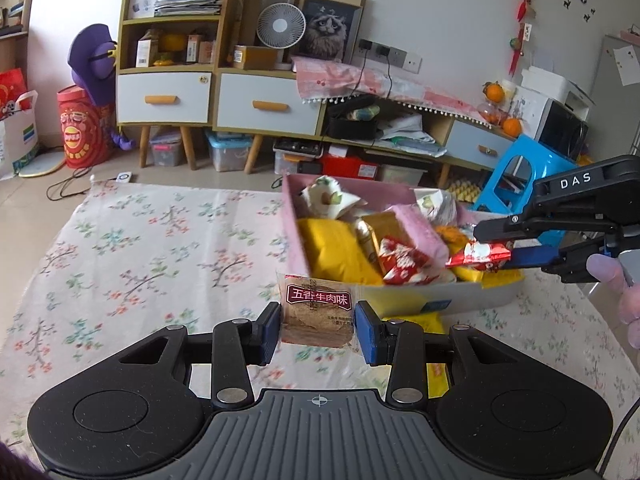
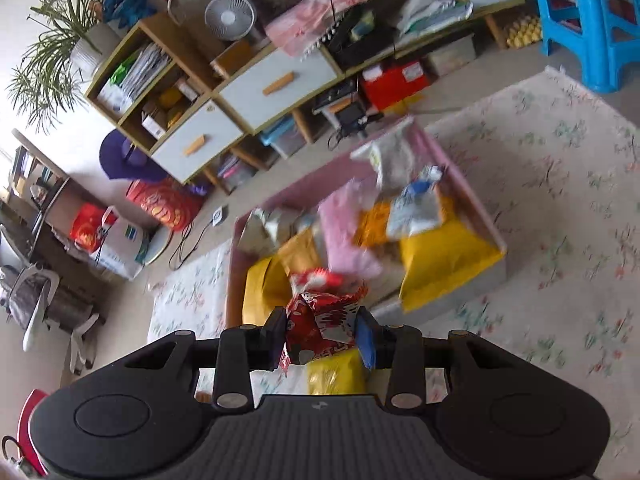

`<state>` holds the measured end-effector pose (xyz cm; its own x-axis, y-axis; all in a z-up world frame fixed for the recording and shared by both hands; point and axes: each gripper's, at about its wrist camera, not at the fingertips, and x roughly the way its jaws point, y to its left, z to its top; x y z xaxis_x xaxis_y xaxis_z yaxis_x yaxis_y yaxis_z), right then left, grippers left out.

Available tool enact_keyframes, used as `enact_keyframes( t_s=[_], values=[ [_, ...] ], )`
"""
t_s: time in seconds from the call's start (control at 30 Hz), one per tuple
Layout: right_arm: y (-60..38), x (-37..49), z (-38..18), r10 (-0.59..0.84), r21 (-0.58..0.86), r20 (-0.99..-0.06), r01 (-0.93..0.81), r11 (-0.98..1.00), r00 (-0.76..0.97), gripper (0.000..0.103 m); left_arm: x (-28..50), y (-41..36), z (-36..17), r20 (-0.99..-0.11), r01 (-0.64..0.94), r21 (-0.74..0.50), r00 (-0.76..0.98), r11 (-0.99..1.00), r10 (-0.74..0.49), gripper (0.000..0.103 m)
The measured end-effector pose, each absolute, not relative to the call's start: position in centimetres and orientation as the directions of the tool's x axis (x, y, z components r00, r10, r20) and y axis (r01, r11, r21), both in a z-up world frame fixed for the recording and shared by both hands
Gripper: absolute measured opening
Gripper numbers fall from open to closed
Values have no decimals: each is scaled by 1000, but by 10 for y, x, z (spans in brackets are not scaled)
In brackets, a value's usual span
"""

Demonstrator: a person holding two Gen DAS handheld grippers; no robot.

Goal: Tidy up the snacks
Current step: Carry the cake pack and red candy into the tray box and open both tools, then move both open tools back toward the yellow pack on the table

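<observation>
From the left wrist, the left tongs point(image 1: 317, 322) clamp a clear-wrapped beef-flavour biscuit packet point(image 1: 317, 312) by its side edges, above the floral cloth point(image 1: 140, 240) just before the pink box point(image 1: 294, 240). It looks light, flat, rather stiff and crushable. The right tongs point(image 1: 502, 250) pinch a red sachet point(image 1: 478, 256) over that box.

From the right wrist, the right tongs point(image 2: 322, 336) squeeze the crinkled red sachet point(image 2: 320, 332) at mid-body; soft, slippery foil, best gripped across a seam.
</observation>
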<state>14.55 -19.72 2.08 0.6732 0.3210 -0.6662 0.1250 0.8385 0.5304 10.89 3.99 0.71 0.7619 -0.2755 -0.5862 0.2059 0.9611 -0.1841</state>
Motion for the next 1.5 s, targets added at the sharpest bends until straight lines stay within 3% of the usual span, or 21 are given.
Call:
enact_keyframes(
  t_s=[0.23,0.9,0.97,1.03,1.17,1.5],
  values=[
    [-208,160,21,279,501,-629,103,859,726,27,128,17,5,-582,184,-189,770,965,-261,37],
    [-204,173,3,239,405,-666,74,911,706,29,183,-17,-6,-585,174,-153,778,973,-231,39],
    [-202,173,4,240,400,-665,65,914,707,32,183,-16,-6,-578,163,-158,784,974,-225,46],
    [-201,172,6,235,392,-663,62,918,711,35,180,-14,-5,-569,153,-155,794,976,-215,63],
    [-200,169,9,228,386,-657,61,920,719,55,175,-9,1,-561,161,-147,799,976,-216,71],
    [-194,156,16,237,381,-647,38,924,724,73,151,8,11,-569,157,-133,797,979,-205,84]
  ],
)
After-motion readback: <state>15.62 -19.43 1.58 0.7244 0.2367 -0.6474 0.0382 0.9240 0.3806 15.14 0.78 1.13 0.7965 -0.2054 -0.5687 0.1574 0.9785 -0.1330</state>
